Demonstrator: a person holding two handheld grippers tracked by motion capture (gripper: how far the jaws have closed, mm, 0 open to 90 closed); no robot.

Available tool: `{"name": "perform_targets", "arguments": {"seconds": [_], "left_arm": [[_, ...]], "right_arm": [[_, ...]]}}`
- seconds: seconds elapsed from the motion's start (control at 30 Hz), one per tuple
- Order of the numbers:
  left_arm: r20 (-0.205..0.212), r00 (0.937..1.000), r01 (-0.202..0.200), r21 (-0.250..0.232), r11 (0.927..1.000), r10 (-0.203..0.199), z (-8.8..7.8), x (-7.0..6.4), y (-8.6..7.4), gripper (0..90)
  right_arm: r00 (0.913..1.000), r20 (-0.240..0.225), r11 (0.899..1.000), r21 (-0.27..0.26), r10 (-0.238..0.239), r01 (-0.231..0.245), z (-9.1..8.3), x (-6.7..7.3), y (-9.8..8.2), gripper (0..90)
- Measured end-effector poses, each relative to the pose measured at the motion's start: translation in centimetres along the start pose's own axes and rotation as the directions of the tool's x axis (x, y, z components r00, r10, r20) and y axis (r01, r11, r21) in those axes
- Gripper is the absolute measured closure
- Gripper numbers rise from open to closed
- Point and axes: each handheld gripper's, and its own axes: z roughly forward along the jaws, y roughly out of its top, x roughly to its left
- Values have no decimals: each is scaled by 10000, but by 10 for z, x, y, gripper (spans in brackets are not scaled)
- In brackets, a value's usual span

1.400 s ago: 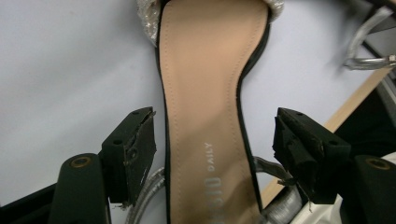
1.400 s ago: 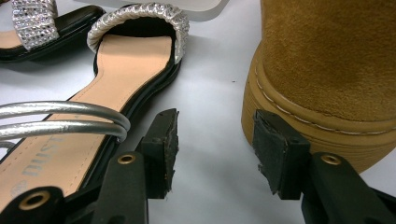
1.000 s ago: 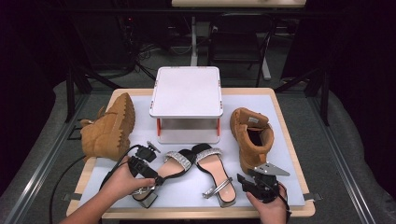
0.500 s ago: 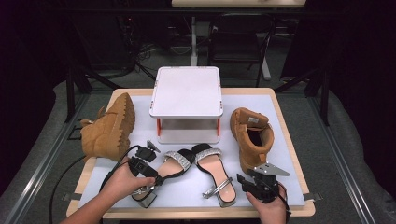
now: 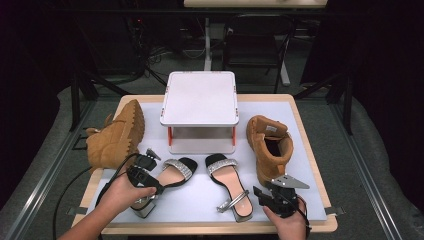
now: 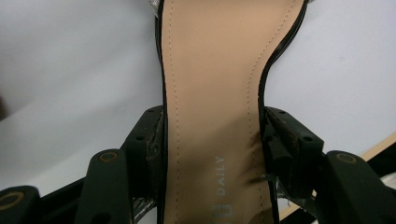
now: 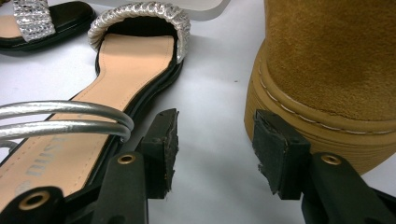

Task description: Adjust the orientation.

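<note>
A pair of black sandals with silver straps lies at the table's front. My left gripper (image 5: 152, 187) (image 6: 212, 135) is shut on the left sandal (image 5: 177, 170) (image 6: 215, 70); its jaws have just been closing and now press both edges of the sole near the heel. The right sandal (image 5: 227, 177) (image 7: 135, 56) lies flat on the table. Just right of its heel, my right gripper (image 5: 262, 195) (image 7: 215, 140) stands open with nothing between the pads, in the gap between that sandal and a tan boot (image 5: 270, 145) (image 7: 336, 60).
A second tan boot (image 5: 117, 135) lies on its side at the left. A white two-level stand (image 5: 200, 97) sits at the back middle of the white-topped table (image 5: 310, 150). A cable (image 5: 75, 192) trails off the left edge.
</note>
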Motion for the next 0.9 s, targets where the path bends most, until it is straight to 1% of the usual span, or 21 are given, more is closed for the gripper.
{"name": "perform_targets", "arguments": {"seconds": [0.1, 0.13, 0.2, 0.23, 0.3, 0.33, 0.37, 0.4, 0.47, 0.53, 0.57, 0.6, 0.63, 0.7, 0.73, 0.77, 0.8, 0.83, 0.87, 0.9], "left_arm": [[22, 10000, 21, 14, 10000, -21, 1, 1, 0, 428], [0, 10000, 31, -42, 10000, -31, 2, 1, 0, 427], [-25, 10000, 60, -100, 9999, -60, 3, 2, 0, 427], [-63, 10000, 55, -115, 9999, -56, 4, 2, 1, 427], [-164, 9999, -10, -62, 10000, 9, 7, 1, 1, 425], [-195, 9998, -62, -77, 10000, 61, 7, 0, 1, 424], [-258, 9995, -168, -18, 9999, 167, 7, 0, 2, 423], [-259, 9996, -131, -14, 9999, 131, 7, -1, 2, 422], [-362, 9989, -286, 19, 9996, 287, 8, -2, 2, 419], [-381, 9989, -264, -42, 9996, 262, 8, -3, 2, 417], [-334, 9991, -281, -55, 9996, 279, 8, -2, 2, 416], [-207, 9997, -126, -141, 9998, 123, 9, -1, 1, 416], [-96, 9999, -82, -160, 9998, 80, 9, 0, 1, 416], [63, 9999, -93, -206, 9997, 94, 9, 3, 0, 415], [127, 9999, -101, -194, 9998, 104, 9, 3, 0, 415], [129, 9998, -158, -263, 9995, 162, 9, 3, -1, 414], [138, 9997, -213, -268, 9994, 217, 9, 3, -1, 412], [131, 9996, -246, -269, 9993, 250, 9, 3, -1, 412], [136, 9995, -281, -267, 9992, 285, 9, 3, -1, 412], [134, 9993, -332, -225, 9992, 335, 9, 4, 0, 412]], "right_arm": [[10000, 10, 10000, -34, -53, 53, -1, 2, 1, 505], [9999, 84, 9999, -28, -111, 111, -2, 3, 1, 504], [9998, 124, 9997, -170, -185, 187, -6, 6, 3, 496], [9995, 175, 9995, -148, -273, 275, -7, 8, 5, 493], [9975, 432, 9985, 58, -553, 551, -9, 12, 11, 491], [9967, 491, 9979, 72, -639, 636, -11, 15, 15, 491], [9962, 460, 9972, 99, -742, 738, -12, 17, 19, 495], [9956, 433, 9966, 66, -826, 824, -13, 20, 23, 504], [9938, 436, 9947, -35, -1026, 1028, -16, 25, 32, 517], [9928, 335, 9934, -3, -1149, 1150, -17, 31, 40, 516], [9918, 256, 9920, 167, -1255, 1251, -17, 33, 44, 510], [9923, 150, 9921, 271, -1231, 1227, -16, 35, 47, 504], [9920, -30, 9902, 596, -1260, 1260, -15, 35, 51, 505], [9928, -471, 9888, 958, -1105, 1146, -11, 36, 56, 498], [9920, -664, 9861, 1200, -1075, 1149, -9, 36, 57, 484], [9921, -783, 9847, 1373, -977, 1078, -7, 37, 58, 472], [9898, -981, 9785, 1685, -1035, 1190, -5, 37, 60, 462], [9880, -1052, 9756, 1769, -1130, 1304, -2, 39, 61, 444], [9878, -1036, 9699, 2027, -1158, 1350, 0, 40, 63, 426], [9869, -1055, 9636, 2255, -1223, 1435, 1, 40, 65, 430]]}}
